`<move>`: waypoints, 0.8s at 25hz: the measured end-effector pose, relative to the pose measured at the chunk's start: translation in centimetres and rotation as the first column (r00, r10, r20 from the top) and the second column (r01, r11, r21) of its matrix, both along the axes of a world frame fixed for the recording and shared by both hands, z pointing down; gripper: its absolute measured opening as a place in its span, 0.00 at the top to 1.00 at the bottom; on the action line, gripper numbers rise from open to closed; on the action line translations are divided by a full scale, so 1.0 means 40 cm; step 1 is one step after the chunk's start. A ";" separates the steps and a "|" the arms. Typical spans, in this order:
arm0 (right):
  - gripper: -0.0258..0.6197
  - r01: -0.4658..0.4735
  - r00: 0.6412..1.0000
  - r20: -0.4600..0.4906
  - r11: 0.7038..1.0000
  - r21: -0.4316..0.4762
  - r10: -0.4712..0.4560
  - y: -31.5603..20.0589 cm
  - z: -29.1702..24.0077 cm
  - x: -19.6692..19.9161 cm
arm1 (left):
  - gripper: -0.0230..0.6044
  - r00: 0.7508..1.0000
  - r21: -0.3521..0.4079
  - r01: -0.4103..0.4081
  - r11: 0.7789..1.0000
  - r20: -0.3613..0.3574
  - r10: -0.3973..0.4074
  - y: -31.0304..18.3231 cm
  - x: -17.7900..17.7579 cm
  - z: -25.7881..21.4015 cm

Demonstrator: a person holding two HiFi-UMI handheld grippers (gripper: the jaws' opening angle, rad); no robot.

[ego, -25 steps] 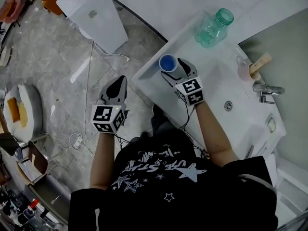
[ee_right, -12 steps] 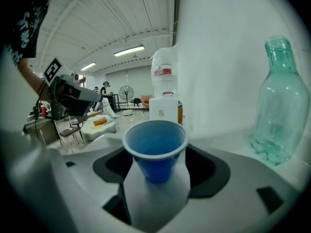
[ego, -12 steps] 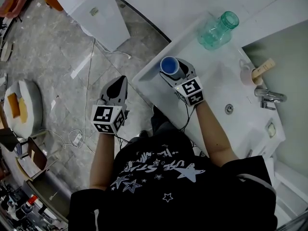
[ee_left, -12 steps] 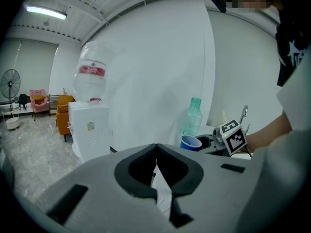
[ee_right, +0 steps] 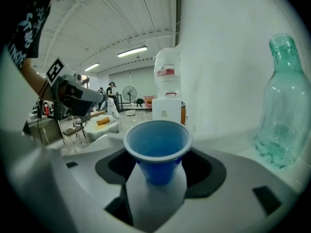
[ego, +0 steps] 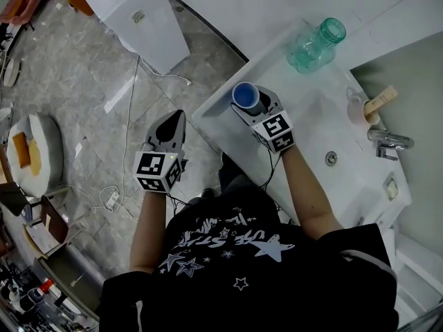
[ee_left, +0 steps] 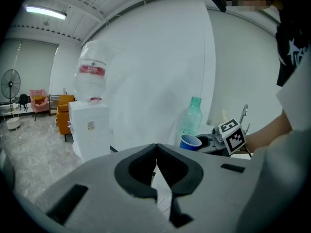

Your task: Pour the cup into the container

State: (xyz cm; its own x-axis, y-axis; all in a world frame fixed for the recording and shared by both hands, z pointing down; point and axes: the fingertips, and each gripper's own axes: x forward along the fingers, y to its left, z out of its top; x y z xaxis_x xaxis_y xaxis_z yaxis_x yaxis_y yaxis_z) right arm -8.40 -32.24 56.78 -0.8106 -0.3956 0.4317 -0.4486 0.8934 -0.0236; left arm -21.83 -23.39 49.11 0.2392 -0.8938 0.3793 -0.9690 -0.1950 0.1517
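Observation:
A blue cup (ego: 244,94) stands upright near the front corner of the white counter (ego: 297,116). It sits between the jaws of my right gripper (ego: 256,102), which have just been closing on it; a little room still shows at each side of the blue cup (ee_right: 158,147) in the right gripper view. Farther back on the counter stands a clear green bottle (ego: 316,44), the same green bottle (ee_right: 282,115) to the cup's right. My left gripper (ego: 173,118) hangs over the floor, left of the counter, with its pads together and nothing in them.
The counter holds a sink with a drain (ego: 331,158) and a faucet (ego: 387,142), plus a pink holder (ego: 358,108) near the wall. A white water dispenser (ego: 149,26) stands on the floor beyond the counter's corner. Cables (ego: 111,199) lie on the floor.
The right gripper's jaws have drawn in closer around the blue cup. The left gripper has kept its place.

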 end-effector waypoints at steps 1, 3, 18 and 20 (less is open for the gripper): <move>0.50 0.002 1.000 -0.003 1.000 0.005 -0.002 0.001 -0.001 0.001 | 0.95 1.000 0.001 -0.002 1.000 0.001 0.002 0.001 0.001 0.000; 0.50 -0.005 1.000 0.000 1.000 0.012 0.005 0.000 -0.009 0.004 | 0.95 1.000 0.004 -0.005 1.000 0.004 0.005 0.002 0.002 -0.004; 0.52 -0.135 0.985 0.110 0.991 -0.017 0.136 0.004 -0.183 0.099 | 0.95 0.995 0.086 -0.100 0.991 0.015 0.100 -0.040 0.048 -0.087; 0.52 -0.158 0.981 0.113 0.987 -0.015 0.158 0.002 -0.216 0.121 | 0.95 0.993 0.093 -0.118 0.989 0.016 0.117 -0.047 0.062 -0.098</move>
State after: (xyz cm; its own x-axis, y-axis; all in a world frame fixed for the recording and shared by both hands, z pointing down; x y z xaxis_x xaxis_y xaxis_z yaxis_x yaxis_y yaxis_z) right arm -3.57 -32.16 48.15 -0.7819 -0.5201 0.3437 -0.5782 0.8112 -0.0877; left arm -19.35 -25.26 45.19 0.3410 -0.8915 0.2982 -0.9400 -0.3202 0.1177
